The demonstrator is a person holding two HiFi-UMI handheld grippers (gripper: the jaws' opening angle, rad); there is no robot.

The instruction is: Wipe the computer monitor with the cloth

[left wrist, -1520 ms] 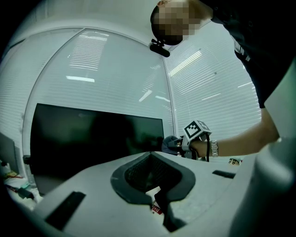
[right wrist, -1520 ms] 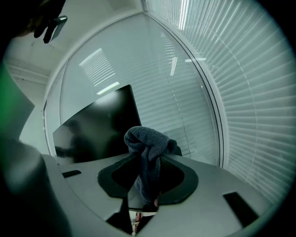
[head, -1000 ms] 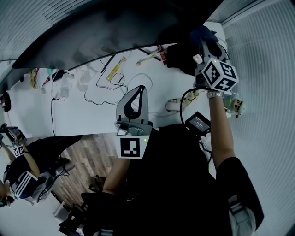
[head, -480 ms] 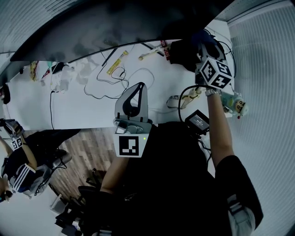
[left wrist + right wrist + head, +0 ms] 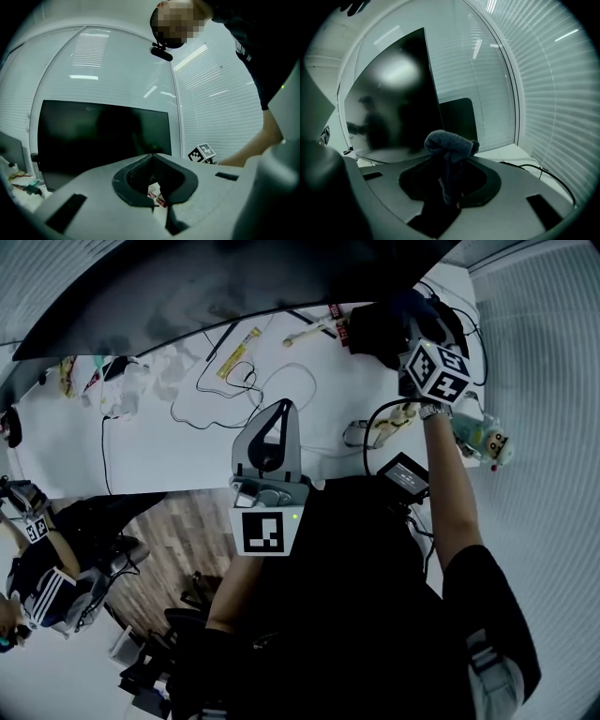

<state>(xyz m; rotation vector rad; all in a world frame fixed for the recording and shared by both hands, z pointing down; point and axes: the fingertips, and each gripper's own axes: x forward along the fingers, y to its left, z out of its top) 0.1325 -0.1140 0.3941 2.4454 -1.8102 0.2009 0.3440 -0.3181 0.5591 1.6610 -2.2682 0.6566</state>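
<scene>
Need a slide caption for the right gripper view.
Right gripper shut on a dark cloth, held up before the black monitor.

No legible txt anywhere; red label [image 5: 157,200] too blurry to read.

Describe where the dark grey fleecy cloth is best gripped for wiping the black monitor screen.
Probably as now: right tongs shut on the gathered tail of the dark grey fleecy cloth, approaching from the side away from the black monitor screen. The rolled wad then stands beyond the tips, so fabric, not tongs, meets glass.
</scene>
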